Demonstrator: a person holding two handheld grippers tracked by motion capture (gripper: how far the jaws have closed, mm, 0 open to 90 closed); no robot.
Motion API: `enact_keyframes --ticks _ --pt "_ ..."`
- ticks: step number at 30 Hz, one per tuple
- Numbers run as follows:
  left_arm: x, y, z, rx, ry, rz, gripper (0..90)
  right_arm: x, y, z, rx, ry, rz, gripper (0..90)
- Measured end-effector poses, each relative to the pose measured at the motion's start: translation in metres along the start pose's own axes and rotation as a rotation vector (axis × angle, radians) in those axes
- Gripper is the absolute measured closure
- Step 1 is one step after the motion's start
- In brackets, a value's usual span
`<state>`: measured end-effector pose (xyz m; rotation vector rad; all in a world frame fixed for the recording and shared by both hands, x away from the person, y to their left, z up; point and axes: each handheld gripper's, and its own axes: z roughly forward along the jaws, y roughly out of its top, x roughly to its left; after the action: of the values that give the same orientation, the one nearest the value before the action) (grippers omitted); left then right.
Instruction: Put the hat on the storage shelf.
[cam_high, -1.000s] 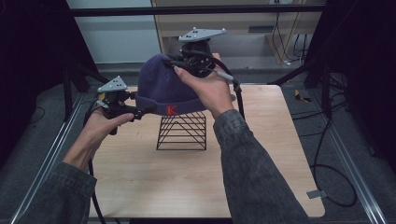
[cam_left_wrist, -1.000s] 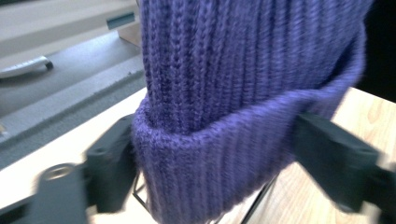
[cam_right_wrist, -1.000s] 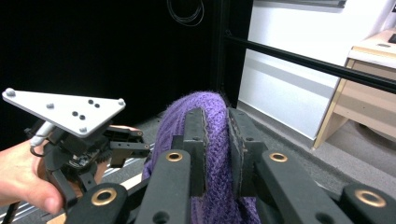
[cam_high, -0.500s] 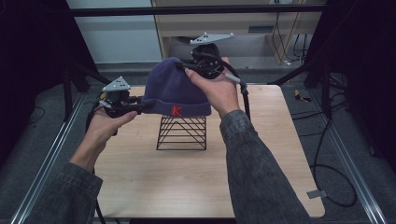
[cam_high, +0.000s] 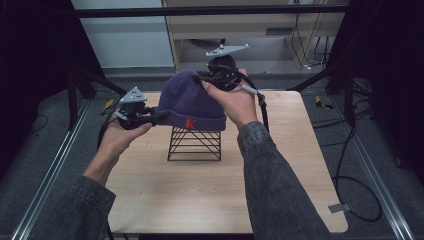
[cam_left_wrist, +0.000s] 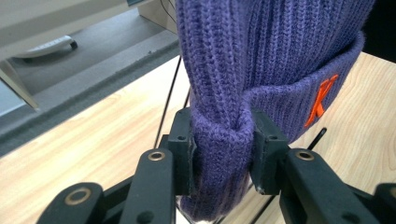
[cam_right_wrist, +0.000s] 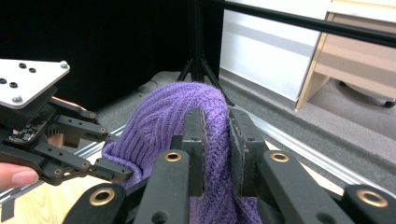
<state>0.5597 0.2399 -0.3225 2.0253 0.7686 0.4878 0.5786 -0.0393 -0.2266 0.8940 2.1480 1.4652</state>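
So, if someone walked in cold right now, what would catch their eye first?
The purple knit beanie with its orange K, held up over the middle of the table. The left claw pinches its cuff and the right claw pinches its crown. Directly beneath it stands a black wire rack on the light wood.

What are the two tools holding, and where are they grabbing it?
Both hold the purple hat. The left tool pinches its folded brim at one side; the right tool pinches the knit near the top.
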Motion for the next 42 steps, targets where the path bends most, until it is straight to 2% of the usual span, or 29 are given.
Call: enact_keyframes --ticks 24,33,42 --pt "-0.004 -0.025 0.012 0.047 -0.019 0.000 66.4 -0.001 -0.032 0.006 0.093 0.005 -0.010 77.9" --pt "-0.006 -0.042 0.021 0.081 -0.020 -0.005 66.5 0.002 -0.048 0.014 0.143 0.020 -0.017 77.6" --pt "-0.007 -0.052 0.027 0.104 -0.022 -0.005 66.5 0.004 -0.058 0.020 0.177 0.028 -0.016 77.6"
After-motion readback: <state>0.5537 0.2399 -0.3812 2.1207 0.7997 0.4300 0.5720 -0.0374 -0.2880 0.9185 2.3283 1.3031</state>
